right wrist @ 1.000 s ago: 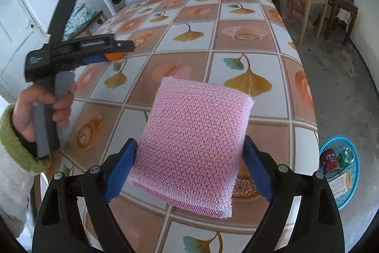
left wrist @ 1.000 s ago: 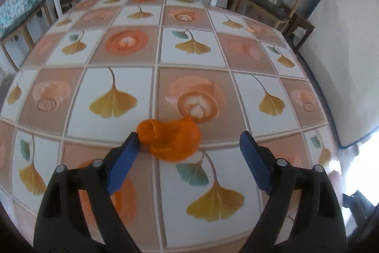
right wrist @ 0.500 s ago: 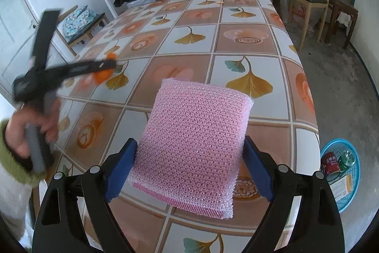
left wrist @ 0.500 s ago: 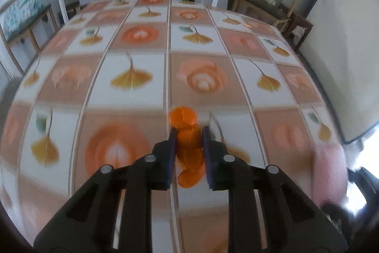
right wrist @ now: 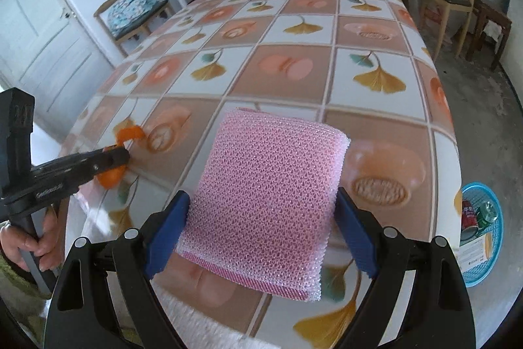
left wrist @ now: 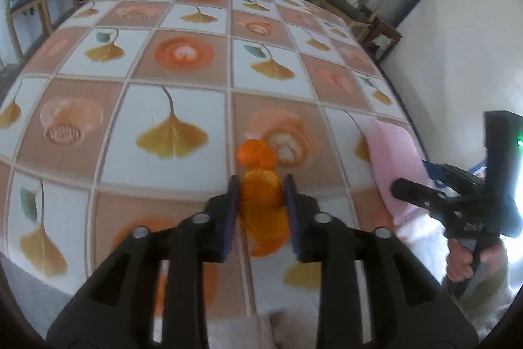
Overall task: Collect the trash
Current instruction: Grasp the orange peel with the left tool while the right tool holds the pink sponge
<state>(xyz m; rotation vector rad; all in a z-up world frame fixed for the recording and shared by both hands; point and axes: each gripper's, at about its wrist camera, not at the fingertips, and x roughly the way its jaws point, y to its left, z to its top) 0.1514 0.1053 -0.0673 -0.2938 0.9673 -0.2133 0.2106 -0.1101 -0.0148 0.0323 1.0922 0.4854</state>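
Tablecloth (right wrist: pixel 376 31) bare; floor basket (right wrist: pixel 490 260) holds cans (right wrist: pixel 469 213).

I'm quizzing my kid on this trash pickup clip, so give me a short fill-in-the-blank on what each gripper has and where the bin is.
1. The left gripper has a piece of ______ peel between its fingers.
2. The right gripper holds a pink ______ by its two sides.
3. The blue basket with a red can in it stands on the ______, beside the table.

Missing words: orange; sponge; floor
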